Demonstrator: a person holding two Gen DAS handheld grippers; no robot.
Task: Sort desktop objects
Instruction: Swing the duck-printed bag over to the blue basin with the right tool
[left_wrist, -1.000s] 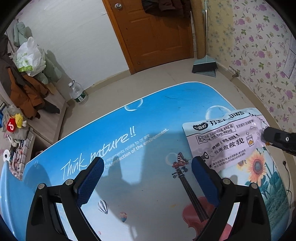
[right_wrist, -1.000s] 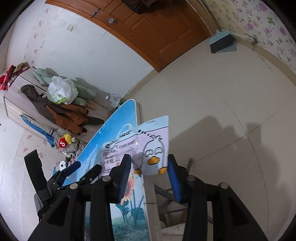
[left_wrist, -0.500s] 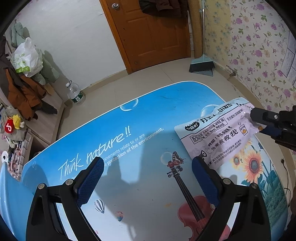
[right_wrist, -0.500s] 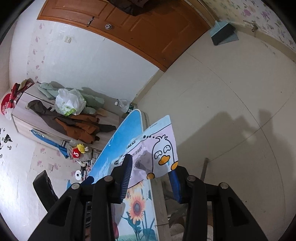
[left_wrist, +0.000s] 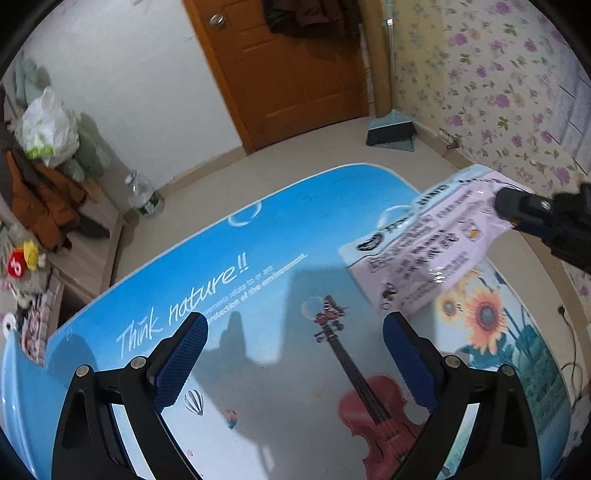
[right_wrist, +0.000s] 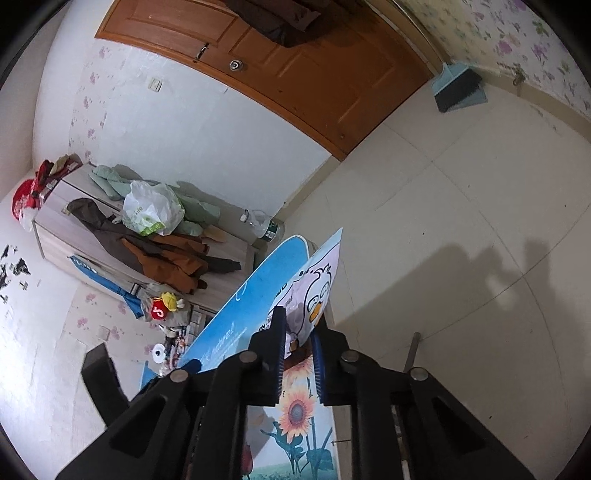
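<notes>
The right gripper (right_wrist: 300, 341) is closing its jaws on the corner of a flat snack pouch (right_wrist: 314, 291), and the pads are already pinching the thin foil. The pouch (left_wrist: 424, 251) is lying at about two o'clock on the counter (left_wrist: 280, 236), with its far corner sticking out over the edge. This is probably why the right gripper (left_wrist: 517, 210) is coming from the side: the overhanging corner is giving the jaws something to bite, while the rest is lying too flat to take from above. The grip at one corner is looking weak, so the pouch may swing or slip when it is lifted.

The left gripper (left_wrist: 295, 354) is hanging over the near part of the counter with its jaws wide apart and nothing between them, probably waiting.

The counter is wearing a glossy blue printed cover with a violin and sunflowers. Around it are a pale tiled floor, a wooden door (left_wrist: 295, 74) at twelve o'clock, a broom (left_wrist: 391, 129) at one o'clock, and a water bottle (left_wrist: 142, 195) at ten o'clock.
</notes>
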